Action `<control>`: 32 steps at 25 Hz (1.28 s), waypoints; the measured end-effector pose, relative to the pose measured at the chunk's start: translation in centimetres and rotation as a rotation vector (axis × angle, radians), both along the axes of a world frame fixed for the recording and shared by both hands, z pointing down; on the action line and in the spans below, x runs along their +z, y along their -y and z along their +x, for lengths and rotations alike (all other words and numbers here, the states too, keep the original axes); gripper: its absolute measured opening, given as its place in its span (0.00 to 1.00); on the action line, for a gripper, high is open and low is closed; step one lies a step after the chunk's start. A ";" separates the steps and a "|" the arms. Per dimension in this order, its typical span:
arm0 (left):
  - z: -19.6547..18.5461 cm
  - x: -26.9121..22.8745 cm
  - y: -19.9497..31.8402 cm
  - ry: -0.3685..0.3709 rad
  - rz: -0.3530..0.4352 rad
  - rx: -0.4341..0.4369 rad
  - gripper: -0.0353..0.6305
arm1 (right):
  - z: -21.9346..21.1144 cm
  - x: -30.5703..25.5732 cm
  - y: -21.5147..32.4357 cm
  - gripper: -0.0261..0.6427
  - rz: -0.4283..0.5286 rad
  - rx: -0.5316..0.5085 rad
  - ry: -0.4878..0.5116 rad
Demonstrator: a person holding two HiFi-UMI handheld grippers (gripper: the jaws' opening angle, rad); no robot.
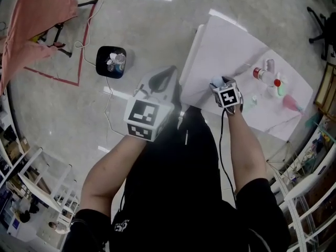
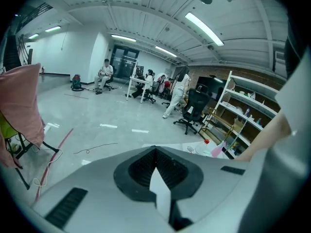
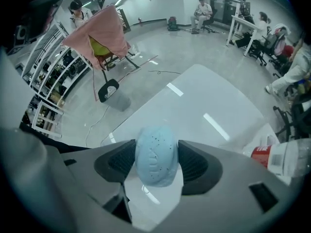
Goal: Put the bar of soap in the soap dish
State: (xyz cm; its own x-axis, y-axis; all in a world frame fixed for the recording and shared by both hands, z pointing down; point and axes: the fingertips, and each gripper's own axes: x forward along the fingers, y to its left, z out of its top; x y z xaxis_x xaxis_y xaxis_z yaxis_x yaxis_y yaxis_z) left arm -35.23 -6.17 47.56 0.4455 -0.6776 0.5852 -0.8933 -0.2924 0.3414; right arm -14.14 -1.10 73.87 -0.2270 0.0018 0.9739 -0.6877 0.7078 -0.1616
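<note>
The right claw [image 3: 156, 163] is clamped on the pale blue speckled oval bar of soap [image 3: 156, 149], which it holds above the white desk [image 3: 204, 106]. A clear red-capped bottle [image 3: 286, 159] stands on the desk ahead of this claw, to its right. The left claw [image 2: 155, 152] has its jaws together and empty, off the desk over the grey floor [image 2: 87, 130].

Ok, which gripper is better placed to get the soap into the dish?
Right. The right gripper is shut on the blue soap bar, over the white table. The left gripper is shut on nothing, out over the floor beside the table.
</note>
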 end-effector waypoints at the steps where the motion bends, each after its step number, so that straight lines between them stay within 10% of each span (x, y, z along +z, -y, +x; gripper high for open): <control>1: 0.3 -0.4 0.1 -0.004 0.008 0.008 0.06 | 0.3 -0.5 0.0 0.47 0.004 0.014 0.000; 32: 19.3 -0.3 -0.2 0.008 -0.022 0.214 0.06 | 18.6 -4.1 -3.7 0.47 0.052 0.450 0.076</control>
